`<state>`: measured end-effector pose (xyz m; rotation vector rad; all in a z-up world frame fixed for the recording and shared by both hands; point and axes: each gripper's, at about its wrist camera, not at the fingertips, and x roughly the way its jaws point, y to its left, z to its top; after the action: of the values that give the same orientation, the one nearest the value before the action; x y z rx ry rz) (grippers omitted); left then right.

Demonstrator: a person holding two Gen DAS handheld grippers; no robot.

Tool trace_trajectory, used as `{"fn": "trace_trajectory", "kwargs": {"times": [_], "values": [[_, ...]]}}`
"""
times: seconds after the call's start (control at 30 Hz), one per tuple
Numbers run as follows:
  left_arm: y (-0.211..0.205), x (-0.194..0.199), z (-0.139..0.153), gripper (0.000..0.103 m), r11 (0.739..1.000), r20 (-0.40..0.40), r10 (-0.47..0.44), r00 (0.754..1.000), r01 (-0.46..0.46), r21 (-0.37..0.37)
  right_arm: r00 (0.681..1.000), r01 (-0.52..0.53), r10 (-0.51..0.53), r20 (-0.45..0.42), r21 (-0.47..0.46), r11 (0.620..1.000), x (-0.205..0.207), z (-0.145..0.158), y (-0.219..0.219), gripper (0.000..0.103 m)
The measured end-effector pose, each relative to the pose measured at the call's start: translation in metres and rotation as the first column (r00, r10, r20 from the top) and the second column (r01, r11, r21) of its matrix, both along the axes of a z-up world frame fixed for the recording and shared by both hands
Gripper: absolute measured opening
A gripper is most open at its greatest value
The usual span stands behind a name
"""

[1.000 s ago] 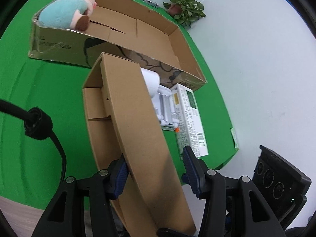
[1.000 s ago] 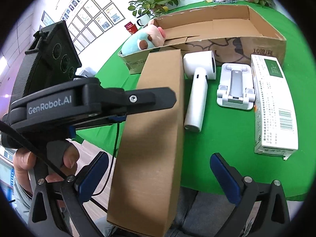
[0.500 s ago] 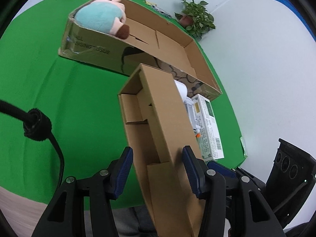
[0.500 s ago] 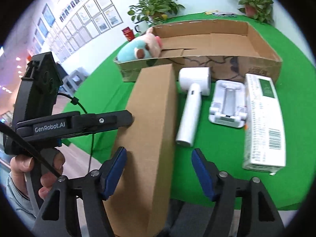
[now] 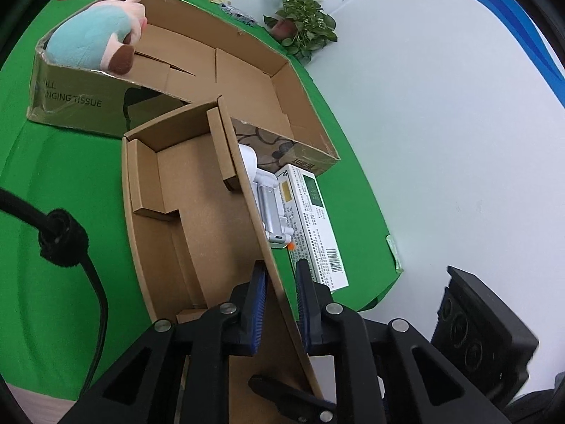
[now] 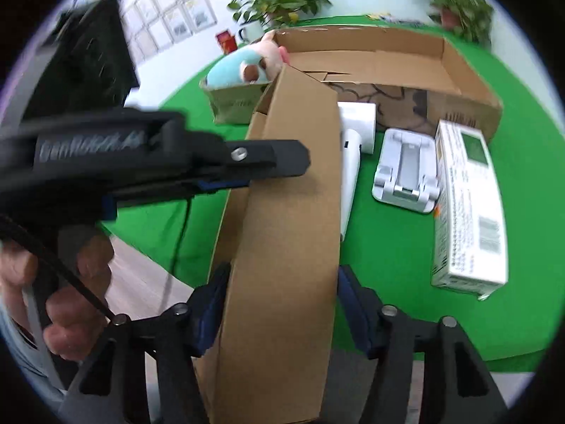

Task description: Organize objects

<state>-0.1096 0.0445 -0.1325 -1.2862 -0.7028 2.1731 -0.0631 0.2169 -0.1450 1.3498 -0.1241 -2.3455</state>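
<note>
A long narrow open cardboard box (image 5: 197, 212) is held over the near edge of the green table. My left gripper (image 5: 279, 304) is shut on its right side wall. My right gripper (image 6: 282, 304) is shut on the same box (image 6: 289, 219), its blue pads pressed against both outer sides. A white hair dryer (image 6: 353, 162), a white folding stand (image 6: 406, 169) and a white printed carton (image 6: 466, 205) lie on the table to the right of the box. A blue and pink plush toy (image 5: 95, 39) sits in the left end of a large cardboard tray (image 5: 247, 70).
The large tray (image 6: 459, 81) lies across the back of the green table (image 5: 63, 162). Potted plants (image 6: 275, 3) and a mug stand at the far edge. A black cable (image 5: 70, 247) hangs at the left. The table's near edge is just under the grippers.
My left gripper has closed from around the box onto its right wall. My right gripper has closed in onto the box's outer sides. The box has turned so that its open inside faces the left wrist camera.
</note>
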Motion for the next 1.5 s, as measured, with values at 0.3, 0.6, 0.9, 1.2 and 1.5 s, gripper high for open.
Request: {"fn": "trace_trajectory", "kwargs": {"times": [0.3, 0.6, 0.9, 1.2, 1.5], "values": [[-0.033, 0.019, 0.013, 0.054, 0.985, -0.039, 0.13, 0.991, -0.134, -0.107, 0.984, 0.082, -0.024, 0.179, -0.325, 0.942, -0.021, -0.033, 0.026, 0.051], [-0.07, 0.026, 0.011, 0.058, 0.915, -0.065, 0.272, 0.96, -0.279, -0.293, 0.99, 0.026, 0.021, 0.141, -0.325, 0.945, -0.023, -0.029, -0.007, 0.076], [-0.053, 0.024, -0.016, 0.057, 0.928, -0.016, 0.213, 0.977, -0.208, -0.31, 0.993, 0.029, -0.019, -0.116, 0.09, 0.996, -0.008, -0.009, -0.027, 0.083], [-0.051, 0.017, -0.034, 0.032, 0.909, 0.024, 0.249, 0.968, -0.225, -0.351, 0.983, 0.014, 0.008, -0.182, 0.121, 0.993, -0.01, -0.01, -0.02, 0.038], [-0.044, -0.005, -0.034, 0.02, 0.903, 0.017, 0.219, 0.976, -0.196, -0.382, 0.984, 0.02, -0.006, -0.18, 0.078, 0.997, -0.019, -0.01, -0.039, 0.013]]}}
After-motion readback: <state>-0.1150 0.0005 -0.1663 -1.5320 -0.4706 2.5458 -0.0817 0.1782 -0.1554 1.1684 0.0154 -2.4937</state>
